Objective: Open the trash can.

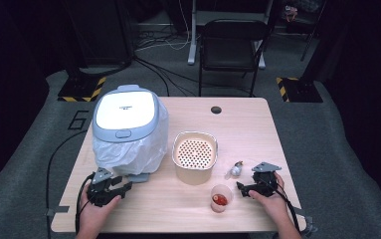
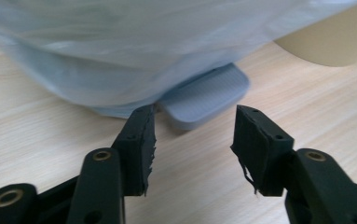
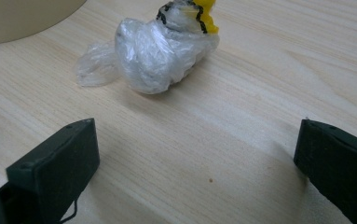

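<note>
1. Left gripper view: the left gripper (image 2: 192, 144) points at the grey foot pedal (image 2: 204, 95) that sticks out from under the lidded bin (image 1: 125, 127), which is draped in a thin white bag liner (image 2: 134, 46). Its jaws stand part-way closed with a clear gap and nothing between them.
2. The pedal looks like stiff ribbed plastic. I judge it takes a push better than a pinch, while the liner is soft, slippery film that would bunch and tear if caught.
3. The bin stands at the left rear of the bench (image 1: 247, 129). It is probably light when empty, so it could slide under a hard press.
4. Right gripper view: the right gripper (image 3: 197, 158) holds its jaws wide apart and empty, near a small crumpled plastic bundle (image 3: 155, 51) with a yellow and black end. That bundle is soft and light; take it across the middle.
5. High view: a perforated beige pot (image 1: 194, 157) stands between the two hands, and a small cup with red contents (image 1: 220, 198) sits just beside the right gripper; it could tip easily.
</note>
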`<state>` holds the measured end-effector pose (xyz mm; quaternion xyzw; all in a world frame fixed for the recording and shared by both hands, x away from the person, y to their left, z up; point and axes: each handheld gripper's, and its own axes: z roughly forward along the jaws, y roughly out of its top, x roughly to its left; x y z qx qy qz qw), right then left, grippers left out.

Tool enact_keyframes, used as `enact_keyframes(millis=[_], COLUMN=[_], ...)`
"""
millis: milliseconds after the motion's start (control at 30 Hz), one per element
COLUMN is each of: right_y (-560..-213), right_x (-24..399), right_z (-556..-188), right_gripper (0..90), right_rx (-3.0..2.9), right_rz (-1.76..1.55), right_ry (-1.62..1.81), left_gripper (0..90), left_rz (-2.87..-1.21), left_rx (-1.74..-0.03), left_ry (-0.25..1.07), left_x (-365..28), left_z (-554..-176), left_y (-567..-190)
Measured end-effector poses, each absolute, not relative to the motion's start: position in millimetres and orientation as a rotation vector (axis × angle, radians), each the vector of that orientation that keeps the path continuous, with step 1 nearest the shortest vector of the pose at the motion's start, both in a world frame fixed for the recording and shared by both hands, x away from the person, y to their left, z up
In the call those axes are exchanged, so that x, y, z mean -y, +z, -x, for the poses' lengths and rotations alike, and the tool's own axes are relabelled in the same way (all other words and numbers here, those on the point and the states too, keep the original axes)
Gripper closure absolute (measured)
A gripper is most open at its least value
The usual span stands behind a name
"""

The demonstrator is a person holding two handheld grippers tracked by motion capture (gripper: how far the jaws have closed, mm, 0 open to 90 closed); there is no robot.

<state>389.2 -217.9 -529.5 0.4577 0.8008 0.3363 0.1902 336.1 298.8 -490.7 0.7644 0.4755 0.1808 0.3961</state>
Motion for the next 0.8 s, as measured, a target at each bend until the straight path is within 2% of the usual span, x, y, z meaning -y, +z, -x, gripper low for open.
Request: enact_keyframes(millis=[167,300,433,467,567,600,667,800], right_y=[-529.4,-529.4,-529.4,-529.4,-529.4,-529.4,-529.4,-529.4], right_x=[217.8,217.7,217.7,217.7,217.7,217.7,217.7,217.7], right_z=[-388.8,-388.8,-388.8,-388.8,-388.8,-388.8,-388.8,-388.8], right_gripper=[0.0,0.0,0.0,0.0,0.0,0.0,0.0,0.0], right_rx=[-2.249,-2.248,-2.248,-2.248,-2.248,-2.248,-2.248,-2.248], right_rz=[-1.291,-1.292,-1.292,-1.292,-1.291,-1.292,-1.292,-1.292], right_ry=[0.941,0.941,0.941,0.941,0.941,0.942,0.941,0.941], left_gripper=[53.3,54.4,60.5,60.5,62.2,62.3,61.7,60.9], left_rz=[-1.907,-1.891,-1.896,-1.85,-1.838,-1.825,-1.791,-1.772], left_rx=[-1.249,-1.248,-1.25,-1.313,-1.337,-1.325,-1.368,-1.433], left_ry=[0.39,0.396,0.422,0.402,0.431,0.498,0.53,0.539], left_x=[-280.9,-272.6,-269.2,-265.4,-261.2,-260.6,-256.7,-250.6], left_z=[-335.1,-337.8,-343.6,-342.2,-343.8,-346.2,-346.0,-346.7], left_y=[-490.9,-490.0,-490.3,-491.0,-492.8,-494.6,-495.1,-498.1])
